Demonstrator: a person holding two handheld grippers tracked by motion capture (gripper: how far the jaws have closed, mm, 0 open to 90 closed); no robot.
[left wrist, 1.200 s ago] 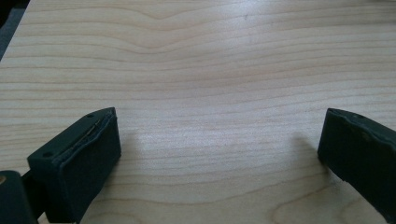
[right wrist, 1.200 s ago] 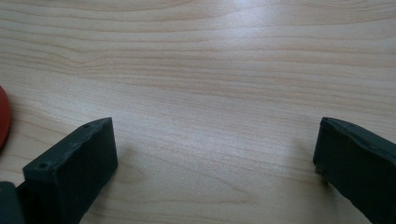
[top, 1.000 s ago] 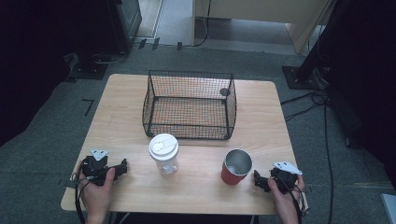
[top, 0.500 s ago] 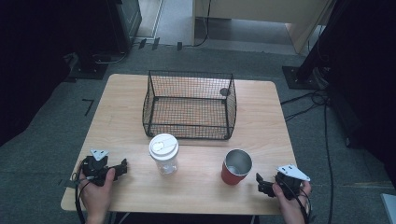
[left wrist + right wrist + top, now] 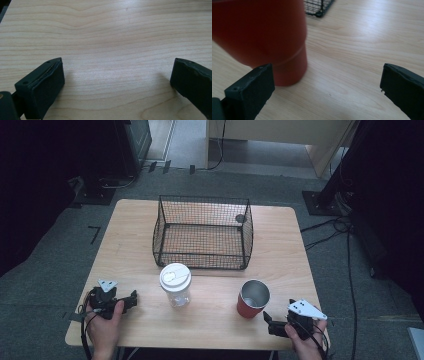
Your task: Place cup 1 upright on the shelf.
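Two hands enter from the near edge, each gripping a black two-jaw tool low over the surface: the left gripper [image 5: 131, 299] points right with jaws spread wide, while the right gripper [image 5: 269, 322] points left, its jaws likewise wide apart

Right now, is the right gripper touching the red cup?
Apart. The high view shows bare table between the right gripper and the red cup; its jaws stand open.
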